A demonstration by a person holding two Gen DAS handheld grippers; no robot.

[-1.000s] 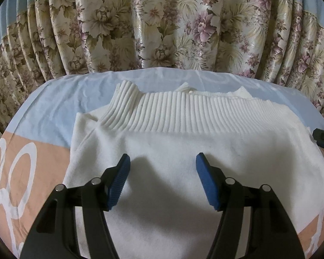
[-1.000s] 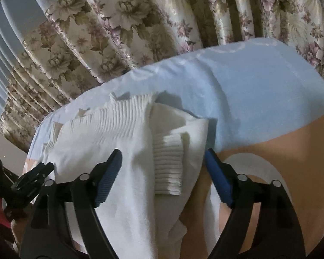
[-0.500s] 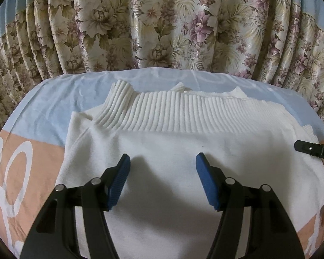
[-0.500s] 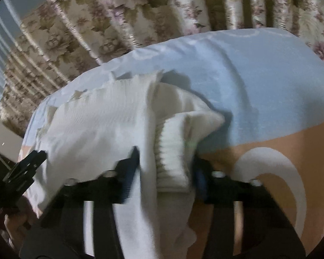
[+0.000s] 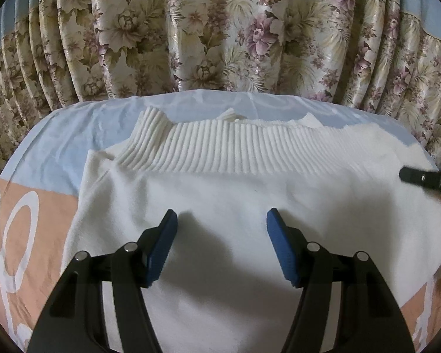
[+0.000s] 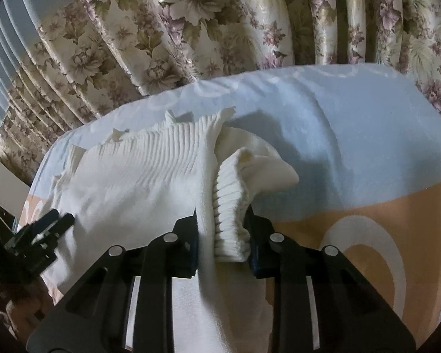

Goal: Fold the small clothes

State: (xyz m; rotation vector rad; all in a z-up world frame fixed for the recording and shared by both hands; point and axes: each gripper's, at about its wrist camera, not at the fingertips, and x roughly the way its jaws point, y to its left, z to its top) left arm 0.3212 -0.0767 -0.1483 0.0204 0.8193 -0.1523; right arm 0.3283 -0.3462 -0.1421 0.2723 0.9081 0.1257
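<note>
White sweater point(image 5: 250, 206) spread on bed point(image 6: 352, 123). Ribbed cuff point(image 6: 229, 206) and side edge clenched by right gripper point(image 6: 223, 235). Left gripper point(image 5: 220, 247) held released above body. Risk: bunched layers dragged crooked if sleeve pulled unanchored.

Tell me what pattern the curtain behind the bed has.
Floral: cream and mauve flowers on the curtain, clearest in the left wrist view.

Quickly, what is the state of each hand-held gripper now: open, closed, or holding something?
Left hand-held gripper: open, above the white sweater, holding nothing.
Right hand-held gripper: closed on the sweater's ribbed sleeve cuff.
</note>
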